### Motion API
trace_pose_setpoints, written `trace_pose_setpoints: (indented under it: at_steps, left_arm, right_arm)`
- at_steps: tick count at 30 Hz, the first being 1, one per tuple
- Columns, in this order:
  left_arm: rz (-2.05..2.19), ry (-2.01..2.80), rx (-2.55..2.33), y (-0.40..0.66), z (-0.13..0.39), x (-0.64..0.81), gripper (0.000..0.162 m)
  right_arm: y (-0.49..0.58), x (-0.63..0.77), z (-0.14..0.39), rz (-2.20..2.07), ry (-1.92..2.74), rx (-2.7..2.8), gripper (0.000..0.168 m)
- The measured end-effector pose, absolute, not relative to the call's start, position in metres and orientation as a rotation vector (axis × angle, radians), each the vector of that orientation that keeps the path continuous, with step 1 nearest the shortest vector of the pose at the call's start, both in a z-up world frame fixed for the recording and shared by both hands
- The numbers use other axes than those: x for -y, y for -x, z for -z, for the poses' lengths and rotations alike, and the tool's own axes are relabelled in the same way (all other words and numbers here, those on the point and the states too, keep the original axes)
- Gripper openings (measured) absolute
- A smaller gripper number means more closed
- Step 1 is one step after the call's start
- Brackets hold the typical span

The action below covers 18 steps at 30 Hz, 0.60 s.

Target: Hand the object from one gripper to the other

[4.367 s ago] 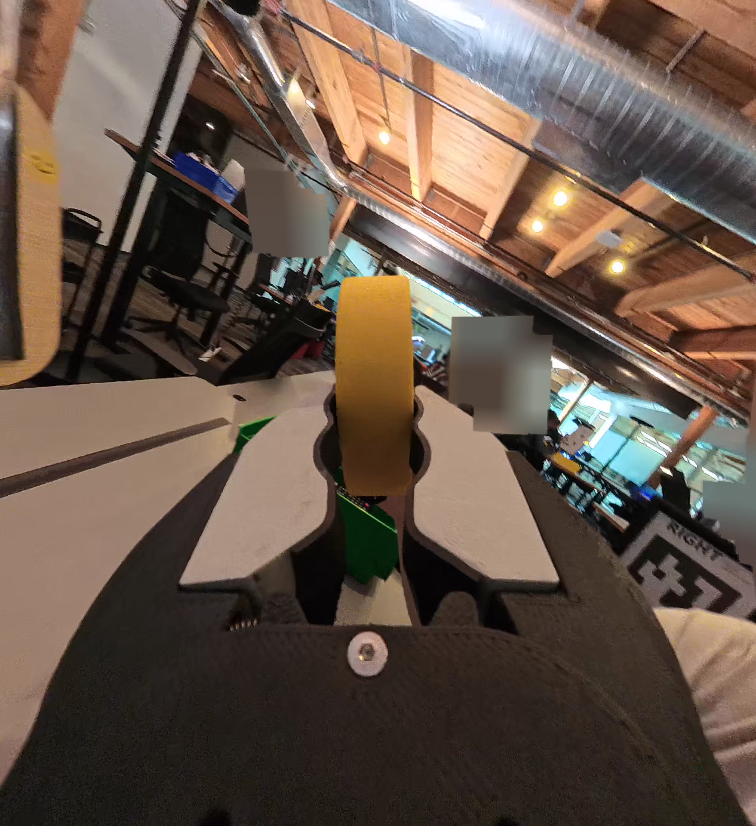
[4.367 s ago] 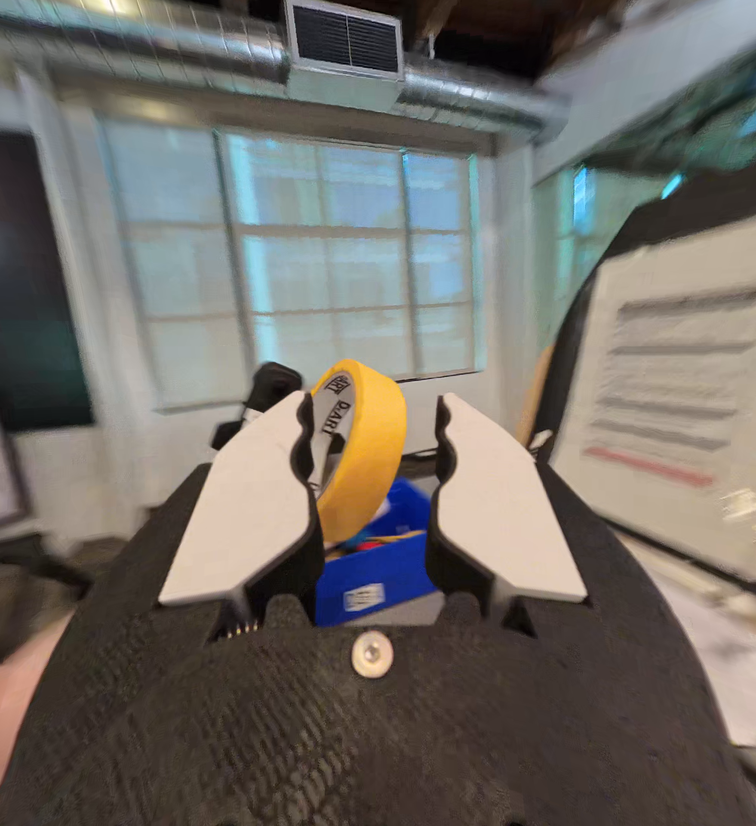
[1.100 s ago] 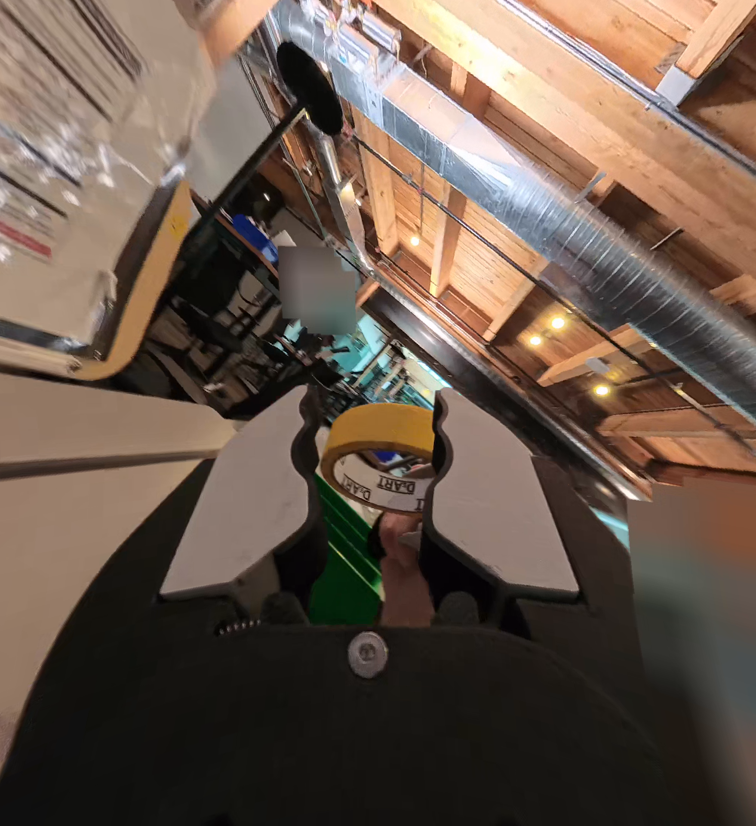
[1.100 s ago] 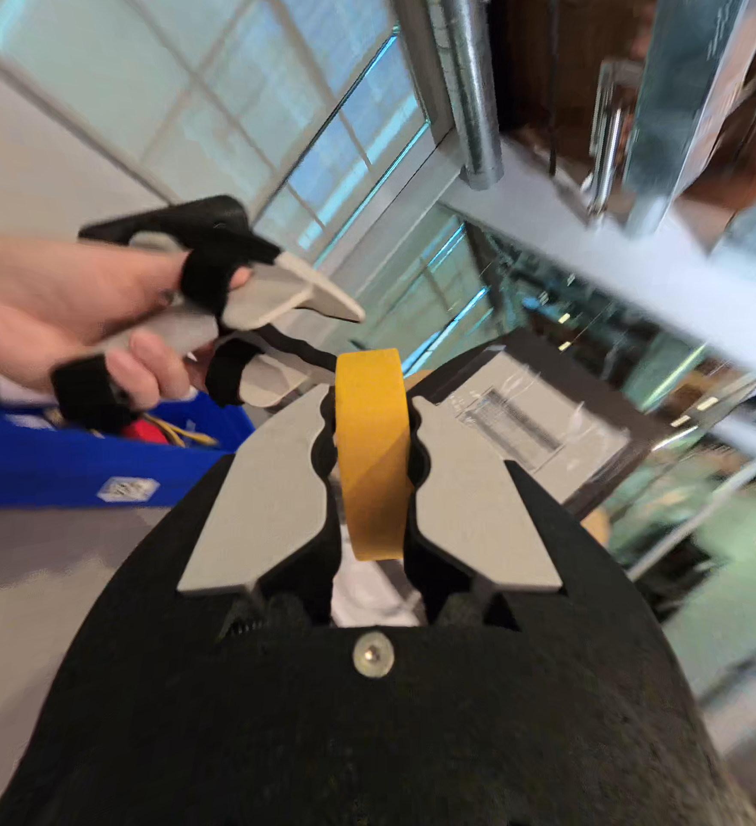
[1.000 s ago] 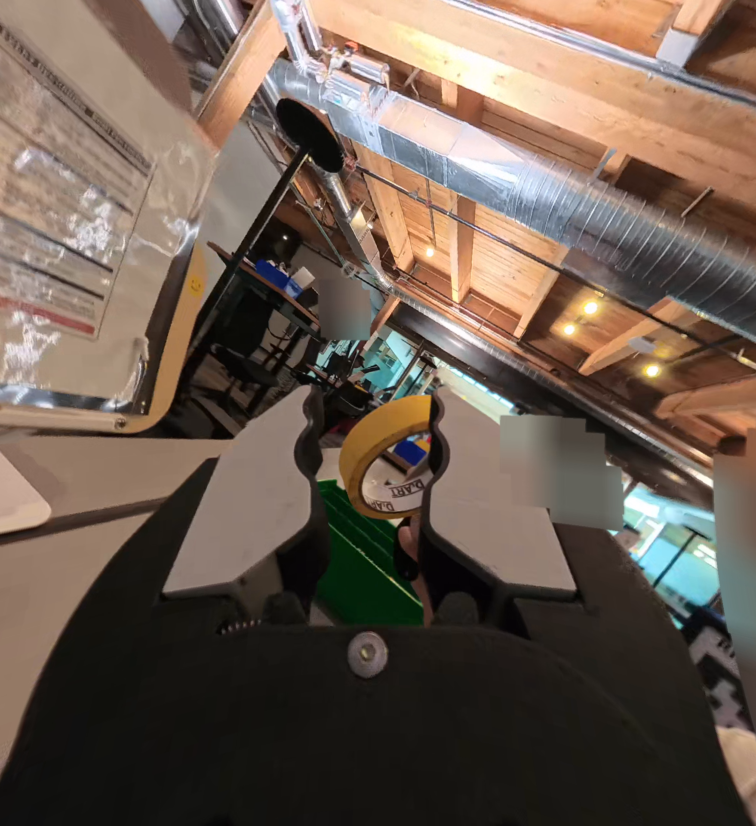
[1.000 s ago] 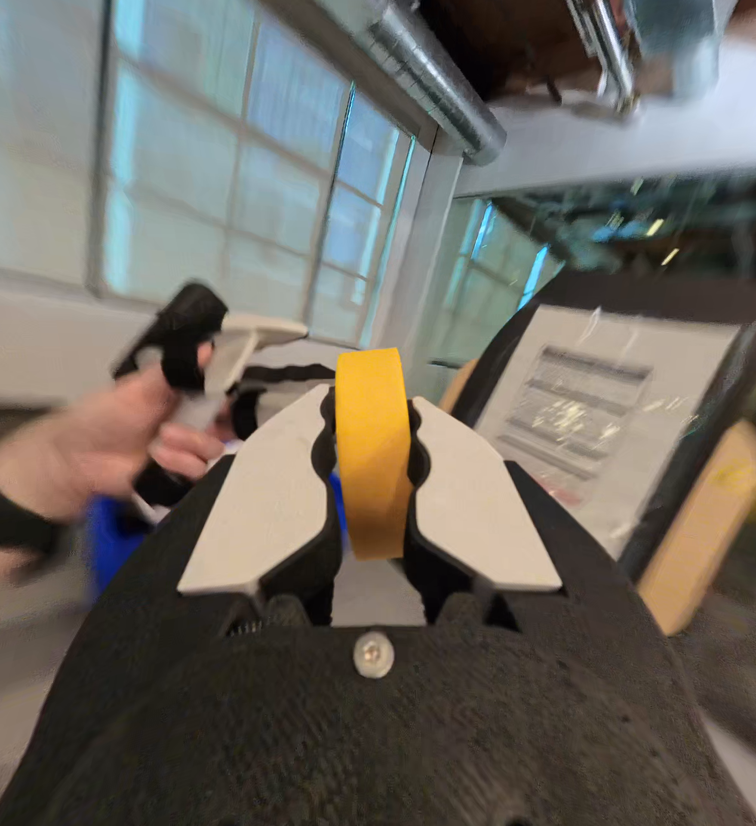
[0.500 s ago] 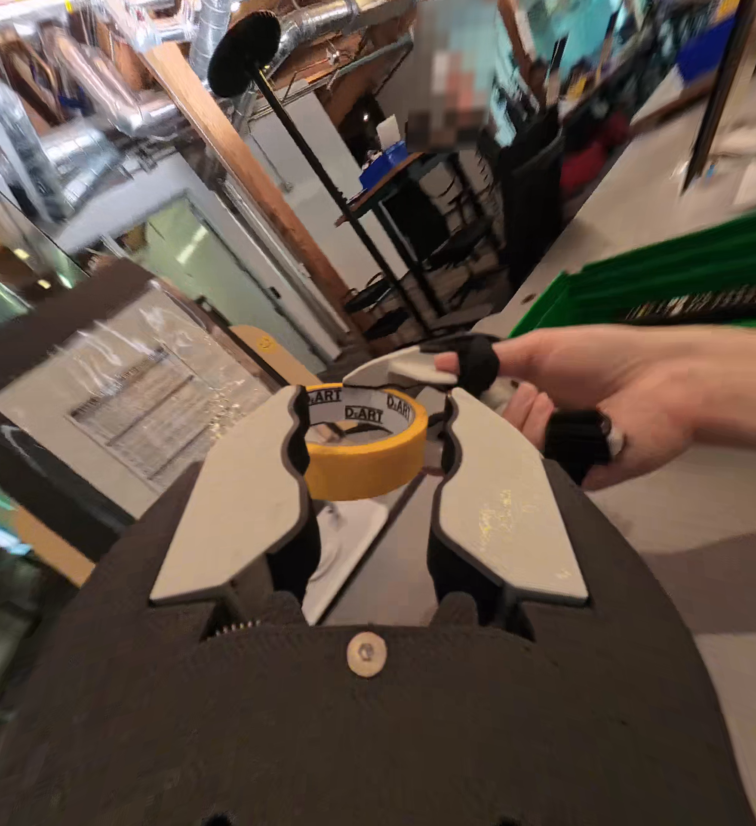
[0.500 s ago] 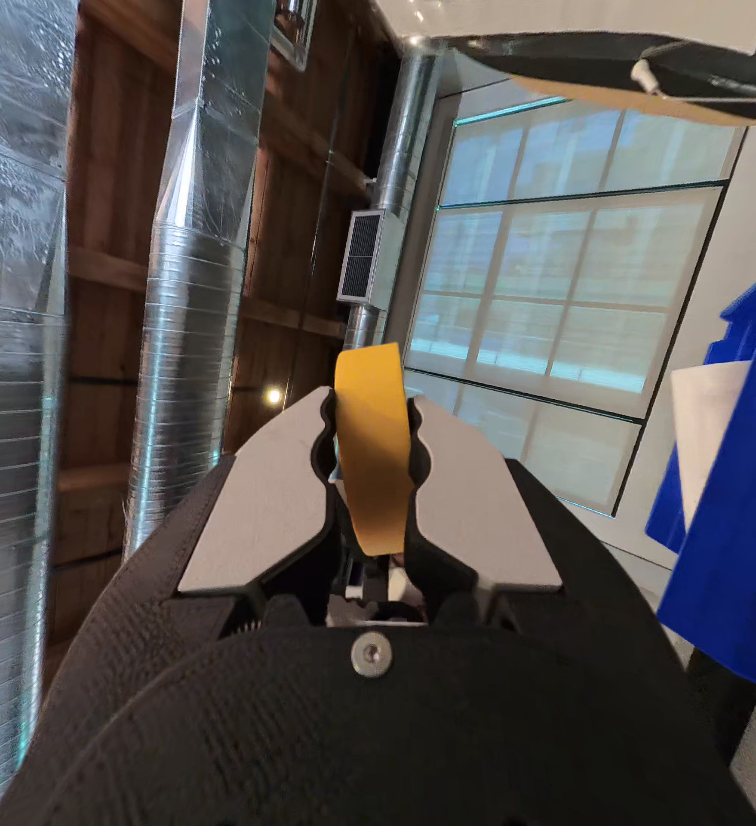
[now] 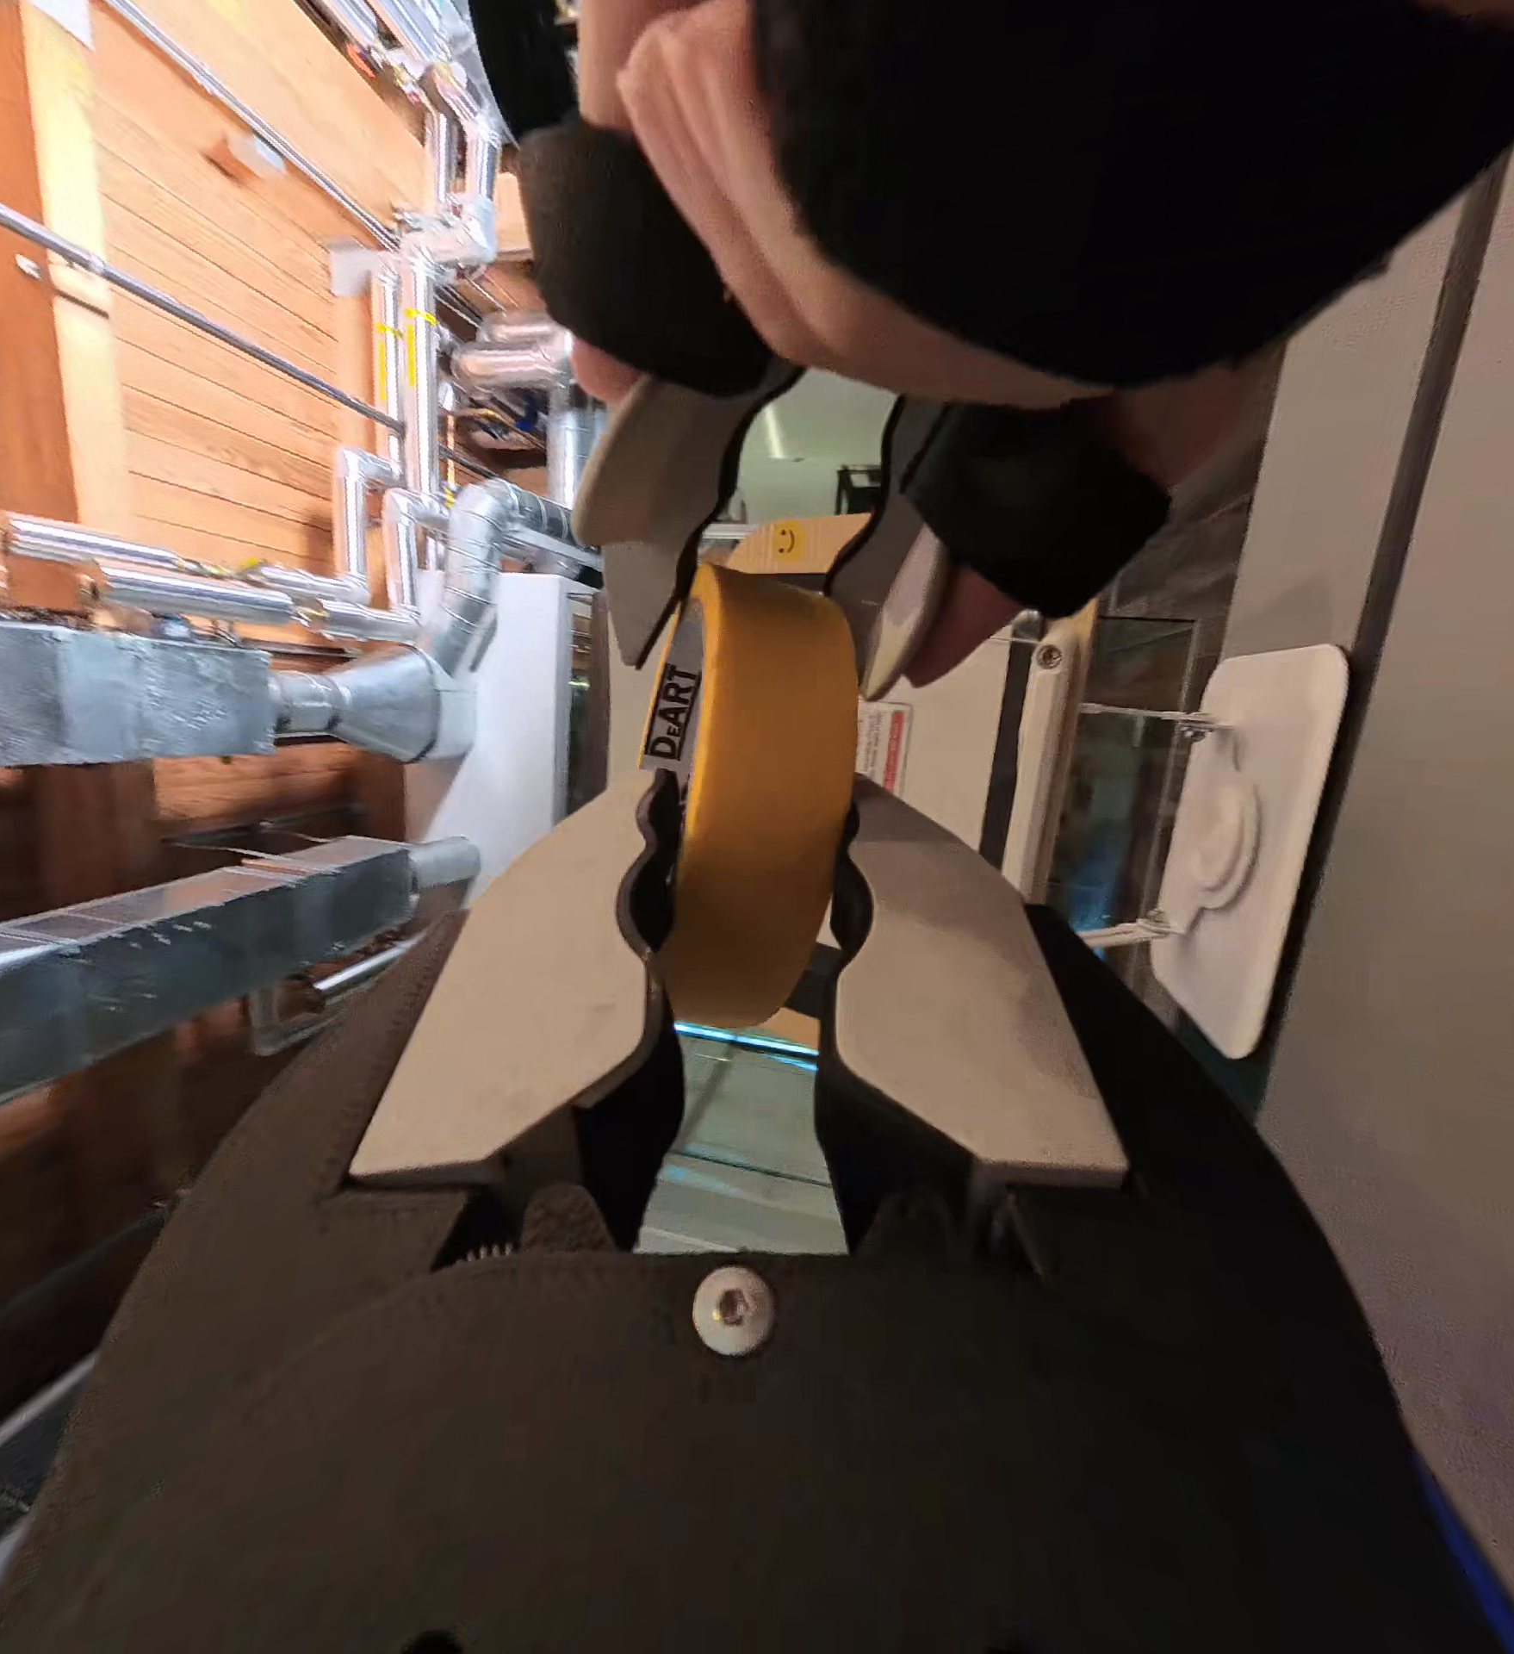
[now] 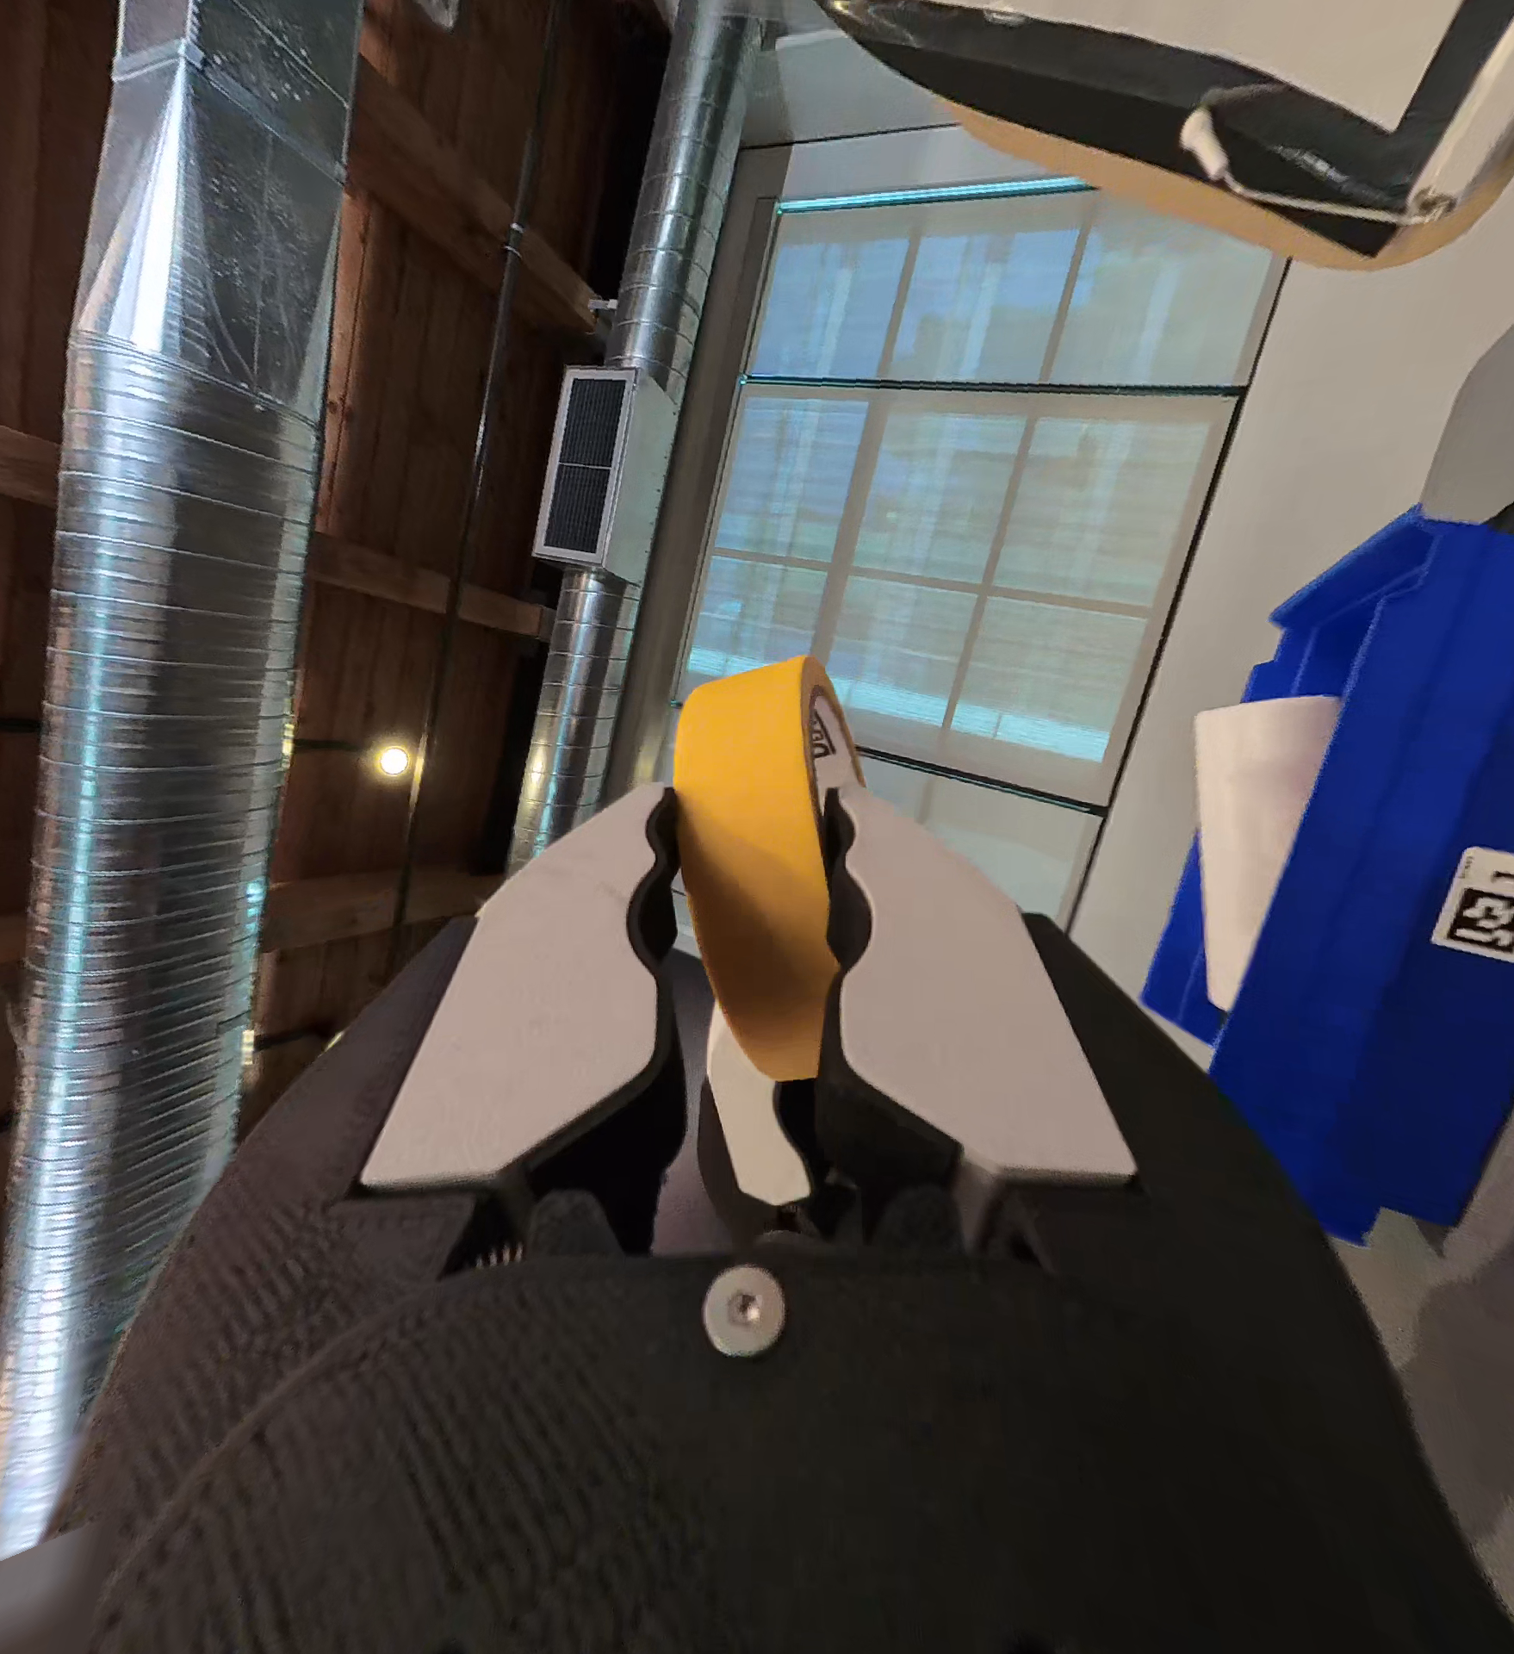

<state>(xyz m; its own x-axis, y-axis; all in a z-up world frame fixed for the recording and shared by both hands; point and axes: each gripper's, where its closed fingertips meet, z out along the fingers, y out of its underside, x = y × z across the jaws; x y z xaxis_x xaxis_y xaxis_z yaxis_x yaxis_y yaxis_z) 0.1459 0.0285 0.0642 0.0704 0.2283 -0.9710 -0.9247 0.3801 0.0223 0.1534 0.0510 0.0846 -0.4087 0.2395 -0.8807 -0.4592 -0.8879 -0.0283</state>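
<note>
A yellow tape roll [image 9: 762, 859] stands on edge between the fingers of my left gripper [image 9: 749, 788], which is shut on its lower part. My right gripper [image 9: 762, 671] comes in from above, held by a hand in a black glove [image 9: 1049, 510], with a finger on each side of the roll's top. In the right wrist view the tape roll [image 10: 753, 895] sits slightly tilted between the fingers of my right gripper [image 10: 744, 797], which is shut on it. One white finger [image 10: 753, 1128] of the left gripper shows below the roll. Both grippers are off the table.
Both views are rolled sideways. A blue bin [image 10: 1407, 895] stands on a grey surface to the right. Silver ducts [image 10: 181, 626] and a window [image 10: 959, 537] lie behind. A white pad [image 9: 1245, 850] lies on the grey table [image 9: 1451, 805]. Only a small space, under 4 cm, lies between the two pairs of fingers.
The left gripper was open around the roll half a second ago and has now shut on it. Both grippers have rolled sideways together. The right gripper has kept its hold.
</note>
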Motion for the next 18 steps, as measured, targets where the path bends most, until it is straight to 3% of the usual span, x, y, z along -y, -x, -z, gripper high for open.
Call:
trace_pose_setpoints:
  at_steps: [2,5,7,18]
  left_arm:
    - [-0.896,0.876,-1.138,-0.144,-0.065,-0.031,0.030]
    - [-0.672,0.982,-1.026,-0.138,-0.081,-0.027,0.029]
    - [-0.433,1.054,-0.914,-0.134,-0.099,-0.020,0.029]
    - [1.398,1.354,-0.292,-0.105,-0.142,-0.002,0.028]
  right_arm:
    - [-0.155,-0.049,-0.092,-2.240,1.383,-0.221,0.031]
    - [-0.154,-0.035,-0.116,-2.089,1.363,0.036,0.060]
    - [-0.155,-0.019,-0.137,-1.962,1.301,0.228,0.063]
    - [-0.159,0.022,-0.165,-0.675,0.987,0.808,0.044]
